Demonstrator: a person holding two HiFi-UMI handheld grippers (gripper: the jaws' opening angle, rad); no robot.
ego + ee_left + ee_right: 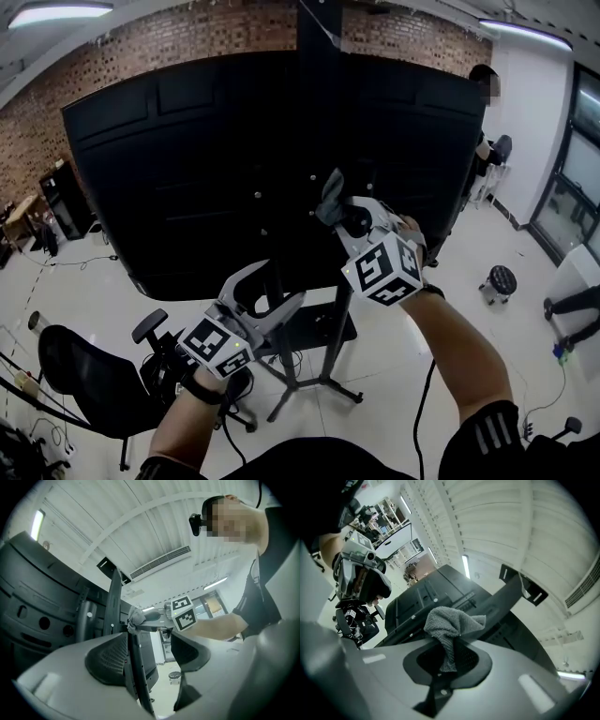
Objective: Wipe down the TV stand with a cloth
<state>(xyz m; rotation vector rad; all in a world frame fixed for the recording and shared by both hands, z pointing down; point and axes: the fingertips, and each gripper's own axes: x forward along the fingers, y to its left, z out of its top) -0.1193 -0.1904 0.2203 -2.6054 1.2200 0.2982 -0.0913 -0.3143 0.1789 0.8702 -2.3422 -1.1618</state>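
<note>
The TV stand's black upright post [319,112] carries a big black screen, seen from its back [187,169]. My right gripper [335,212] is shut on a grey cloth [330,199], held against the post at mid height. In the right gripper view the cloth [450,625] bunches out from between the jaws, touching the dark panel. My left gripper [272,302] is lower, open, its jaws either side of a thin slanted stand strut [136,677]; the strut lies against one pad [110,658]. The cloth [136,617] also shows in the left gripper view.
The stand's base and legs [323,380] spread over the white floor. A black office chair [84,384] sits at lower left, a small round stool [502,279] at right. A person [483,141] stands behind the screen's right edge. A black cabinet [66,197] is far left.
</note>
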